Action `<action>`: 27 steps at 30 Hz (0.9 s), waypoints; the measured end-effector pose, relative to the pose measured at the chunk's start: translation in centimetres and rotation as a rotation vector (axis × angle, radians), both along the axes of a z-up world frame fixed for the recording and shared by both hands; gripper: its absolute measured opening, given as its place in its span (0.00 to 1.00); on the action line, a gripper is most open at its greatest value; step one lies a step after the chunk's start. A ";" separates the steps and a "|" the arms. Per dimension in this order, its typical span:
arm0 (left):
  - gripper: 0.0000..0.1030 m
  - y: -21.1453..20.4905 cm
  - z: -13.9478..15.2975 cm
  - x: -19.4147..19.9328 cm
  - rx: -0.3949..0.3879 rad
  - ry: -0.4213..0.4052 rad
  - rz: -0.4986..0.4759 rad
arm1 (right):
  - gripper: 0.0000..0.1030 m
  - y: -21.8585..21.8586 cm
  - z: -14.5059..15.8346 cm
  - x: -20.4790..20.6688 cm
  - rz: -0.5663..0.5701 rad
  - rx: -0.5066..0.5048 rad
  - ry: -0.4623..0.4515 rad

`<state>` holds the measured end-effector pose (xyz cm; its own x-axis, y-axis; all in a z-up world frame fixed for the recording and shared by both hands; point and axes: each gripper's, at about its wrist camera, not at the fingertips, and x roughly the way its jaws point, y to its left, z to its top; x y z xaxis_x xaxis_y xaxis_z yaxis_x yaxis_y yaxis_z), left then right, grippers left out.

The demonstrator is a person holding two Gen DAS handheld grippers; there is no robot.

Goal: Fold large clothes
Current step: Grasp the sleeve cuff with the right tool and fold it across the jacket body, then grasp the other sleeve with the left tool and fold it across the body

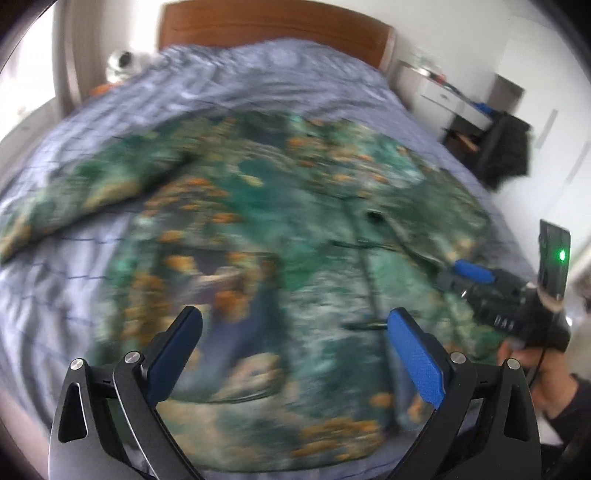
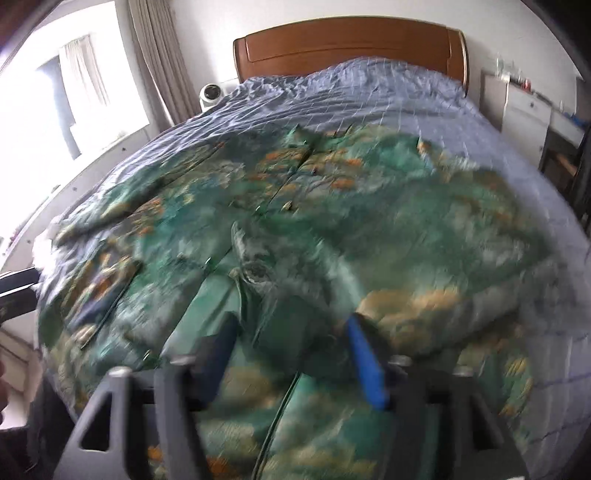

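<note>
Left gripper (image 1: 291, 343) spread, empty | right gripper (image 2: 291, 354) spread, empty | jacket (image 1: 280, 221) ahead, right sleeve folded in, left sleeve pending

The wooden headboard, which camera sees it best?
The right wrist view shows the wooden headboard best: the whole curved board is sharp, with both ends above the blue quilt. The left wrist view catches the headboard too, but its top is cut off at the picture's edge and it looks blurrier.
</note>
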<state>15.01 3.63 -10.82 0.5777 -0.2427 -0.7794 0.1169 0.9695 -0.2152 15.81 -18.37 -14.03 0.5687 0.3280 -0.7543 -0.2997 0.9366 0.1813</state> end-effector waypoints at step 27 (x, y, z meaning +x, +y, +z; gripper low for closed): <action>0.09 -14.5 -2.8 11.8 -0.289 0.320 -0.213 | 0.64 -8.4 7.8 -11.8 -0.113 0.151 -0.153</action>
<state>26.76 -10.82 -13.59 0.2332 -0.5625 -0.7932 0.1904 0.8264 -0.5300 4.00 -26.81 -6.25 0.7120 0.3583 -0.6039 -0.2289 0.9315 0.2827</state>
